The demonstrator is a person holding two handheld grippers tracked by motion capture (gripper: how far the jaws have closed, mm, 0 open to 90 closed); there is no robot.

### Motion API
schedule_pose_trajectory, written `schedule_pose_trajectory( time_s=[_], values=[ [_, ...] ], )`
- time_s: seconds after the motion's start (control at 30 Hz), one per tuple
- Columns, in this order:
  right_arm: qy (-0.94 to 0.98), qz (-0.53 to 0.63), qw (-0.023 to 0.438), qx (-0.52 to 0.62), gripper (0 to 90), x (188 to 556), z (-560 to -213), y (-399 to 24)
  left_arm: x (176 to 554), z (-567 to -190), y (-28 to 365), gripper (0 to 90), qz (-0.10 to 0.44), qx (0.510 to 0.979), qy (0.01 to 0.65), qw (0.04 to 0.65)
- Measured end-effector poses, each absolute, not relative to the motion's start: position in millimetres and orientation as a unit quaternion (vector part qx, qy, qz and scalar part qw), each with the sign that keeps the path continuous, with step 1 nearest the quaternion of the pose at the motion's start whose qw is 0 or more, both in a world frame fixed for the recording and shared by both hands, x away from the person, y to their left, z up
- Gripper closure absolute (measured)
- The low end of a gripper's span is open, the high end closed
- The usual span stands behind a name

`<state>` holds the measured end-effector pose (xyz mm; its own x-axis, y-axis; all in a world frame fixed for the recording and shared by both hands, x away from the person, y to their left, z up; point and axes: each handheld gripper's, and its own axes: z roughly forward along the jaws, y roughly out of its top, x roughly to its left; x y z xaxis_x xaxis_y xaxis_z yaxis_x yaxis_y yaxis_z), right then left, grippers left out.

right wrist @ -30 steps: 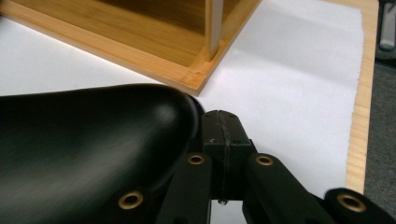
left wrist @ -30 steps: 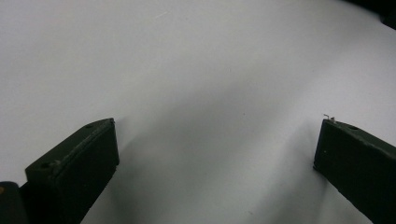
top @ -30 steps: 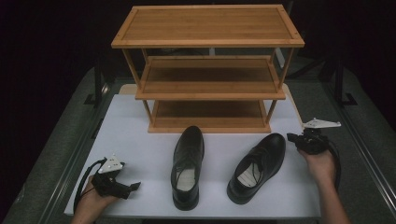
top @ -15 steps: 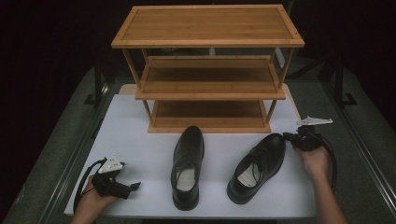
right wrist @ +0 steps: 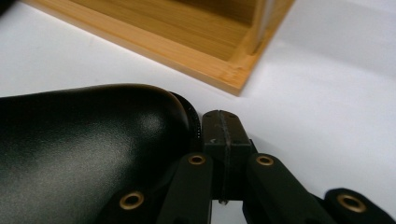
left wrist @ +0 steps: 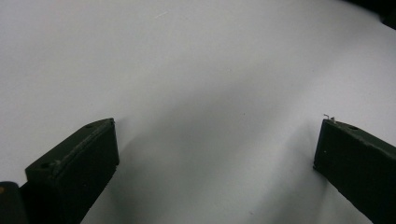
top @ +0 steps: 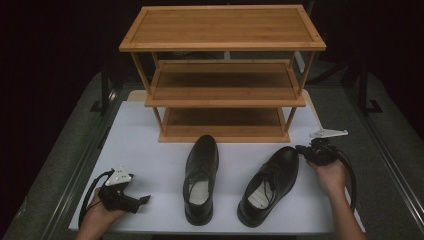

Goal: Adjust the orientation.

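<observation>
Pressing my right gripper [top: 303, 150], jaws fully closed and empty, against the right shoe [top: 268, 184] toe, I rest the wide-jawed left gripper [top: 142, 200] near the tabletop's [top: 150, 130] front-left corner.

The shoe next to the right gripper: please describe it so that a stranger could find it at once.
In front of the wooden rack, two black shoes lie on the white table top. It is the right-hand shoe, toe angled toward the shut right gripper; the other shoe points straight at the rack.

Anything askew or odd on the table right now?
The right shoe lies angled, toe toward the shut right gripper, while the left shoe points straight at the rack. No spill or damage shows.
</observation>
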<state>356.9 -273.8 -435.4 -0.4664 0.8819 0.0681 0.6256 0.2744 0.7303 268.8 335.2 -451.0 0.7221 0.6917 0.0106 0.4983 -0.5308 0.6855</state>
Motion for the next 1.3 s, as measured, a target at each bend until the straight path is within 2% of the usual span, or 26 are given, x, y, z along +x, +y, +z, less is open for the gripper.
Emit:
schedule_pose_trajectory(
  time_s=[0.33, 0.67, 0.83, 1.3],
  values=[
    [0.770, 0.364, 0.186, 0.489, 90.0, 346, -429, -272, 269, -451, 335, 0.0, 0.142, 0.863, 0.345, 0.340],
    [0.765, 0.375, 0.198, 0.484, 90.0, 301, -421, -281, 269, -451, 335, 0.0, 0.142, 0.864, 0.344, 0.340],
    [0.769, 0.385, 0.185, 0.476, 90.0, 271, -424, -281, 269, -451, 335, 0.0, 0.142, 0.864, 0.344, 0.340],
    [0.786, 0.408, 0.132, 0.446, 90.0, 217, -438, -258, 269, -451, 335, 0.0, 0.142, 0.864, 0.344, 0.339]
  ],
)
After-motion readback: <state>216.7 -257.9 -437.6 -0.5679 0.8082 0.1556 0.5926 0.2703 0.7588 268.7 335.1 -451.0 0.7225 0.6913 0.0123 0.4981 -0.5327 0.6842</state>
